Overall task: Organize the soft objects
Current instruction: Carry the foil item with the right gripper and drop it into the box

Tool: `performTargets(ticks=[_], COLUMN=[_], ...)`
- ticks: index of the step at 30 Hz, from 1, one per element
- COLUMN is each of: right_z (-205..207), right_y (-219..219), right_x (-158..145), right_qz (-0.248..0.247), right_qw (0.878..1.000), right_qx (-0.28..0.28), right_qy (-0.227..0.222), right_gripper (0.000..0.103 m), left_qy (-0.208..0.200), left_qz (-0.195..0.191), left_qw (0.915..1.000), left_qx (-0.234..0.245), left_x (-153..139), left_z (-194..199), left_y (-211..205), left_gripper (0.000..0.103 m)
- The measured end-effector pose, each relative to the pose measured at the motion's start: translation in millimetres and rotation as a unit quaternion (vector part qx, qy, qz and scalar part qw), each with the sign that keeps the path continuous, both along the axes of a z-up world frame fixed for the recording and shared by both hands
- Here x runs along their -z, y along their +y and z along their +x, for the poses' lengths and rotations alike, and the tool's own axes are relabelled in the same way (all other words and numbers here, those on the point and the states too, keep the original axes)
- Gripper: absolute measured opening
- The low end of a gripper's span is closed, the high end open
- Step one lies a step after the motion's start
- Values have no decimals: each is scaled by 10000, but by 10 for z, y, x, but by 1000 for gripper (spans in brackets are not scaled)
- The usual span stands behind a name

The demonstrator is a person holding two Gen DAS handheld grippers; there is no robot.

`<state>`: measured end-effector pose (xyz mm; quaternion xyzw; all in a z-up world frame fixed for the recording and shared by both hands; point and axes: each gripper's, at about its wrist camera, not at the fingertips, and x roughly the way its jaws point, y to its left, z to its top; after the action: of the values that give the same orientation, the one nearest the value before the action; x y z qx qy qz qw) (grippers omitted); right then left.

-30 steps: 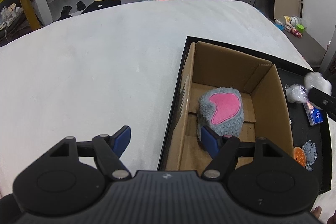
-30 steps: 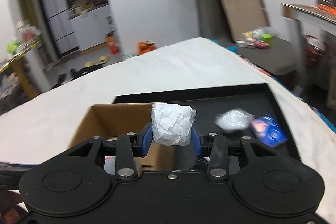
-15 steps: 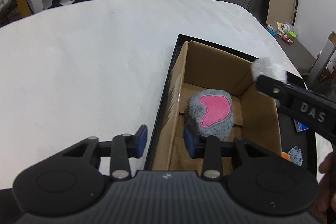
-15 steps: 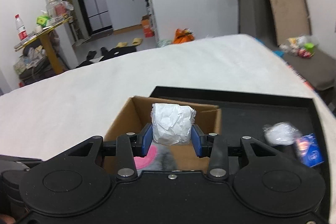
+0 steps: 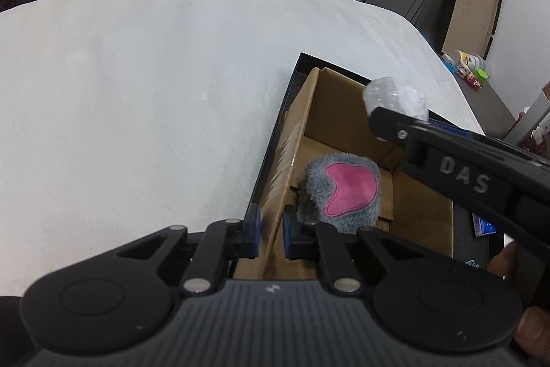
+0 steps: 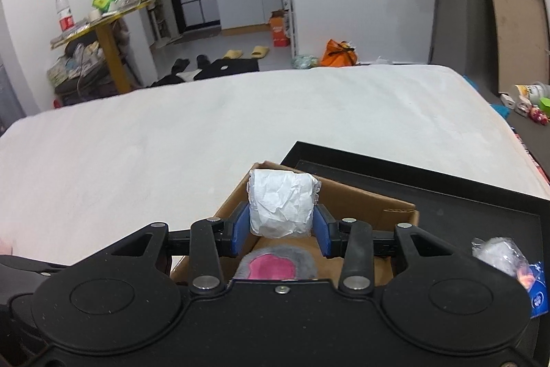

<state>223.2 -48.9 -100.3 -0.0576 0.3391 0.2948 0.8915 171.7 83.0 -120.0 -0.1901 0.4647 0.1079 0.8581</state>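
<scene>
Left tool [image 5: 271,234] first: from its own camera I see the two blue pads low in the centre of the frame, drawn in on the near left wall of the cardboard box [image 5: 347,140], one pad outside the wall and one inside, so I read it as pinching that wall; its jaws have just been closing. That box sits in the left end of a black tray [image 5: 275,140], and the tray lies on a white bed [image 5: 137,85] that fills the left and upper part of the frame. Inside the box, just right of the pads, I see a grey plush toy [image 5: 342,190] with a pink patch on top. Coming in from the right edge of the same frame is my right tool [image 5: 395,112], a black arm lettered DAS, carrying a white paper wad [image 5: 395,97] above the far right corner of the box. From the right camera, the right tool [image 6: 282,226] pinches the paper wad [image 6: 283,202] between its blue pads at the centre of the frame, the wad sticking up above them; its jaws have just been easing apart slightly, yet the pads look to be touching the paper. Below the wad I see the plush toy [image 6: 275,263] in the box [image 6: 364,205]. At the lower right of that frame, on the black tray [image 6: 447,195], lie a clear bag with something white and fluffy [image 6: 498,255] and, touching it, a blue packet [image 6: 538,293].
</scene>
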Motion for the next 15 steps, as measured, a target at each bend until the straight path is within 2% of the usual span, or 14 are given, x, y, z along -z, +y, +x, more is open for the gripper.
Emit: performTargets(ticks=[3, 6, 9, 11, 13, 15], right_z=[8, -24, -68, -84, -121, -149], right_y=[10, -32, -83, -102, -161, -222], right_x=[13, 2, -5, -17, -58, -111], right_qz=[-21, -17, -46, -49, -8, 91], right_qw=[9999, 9999, 9998, 9996, 9996, 9996], right_qx=[-42, 4, 55, 128, 213, 229], right_qy=[106, 154, 189, 229, 195, 143], right_gripper=[45, 55, 56, 64, 79, 85], left_qy=[0, 3, 2, 1, 3, 27], left_qz=[-49, -52, -24, -3, 11, 43], left_qw=[10000, 10000, 10000, 10000, 10000, 9999], left_qx=[-17, -19, -2, 31, 66, 115], left_x=[3, 1, -6, -10, -13, -19], left_z=[-7, -7, -6, -3, 2, 9], left_y=[17, 23, 14, 12, 8, 6], left_gripper=[12, 12, 12, 12, 12, 12])
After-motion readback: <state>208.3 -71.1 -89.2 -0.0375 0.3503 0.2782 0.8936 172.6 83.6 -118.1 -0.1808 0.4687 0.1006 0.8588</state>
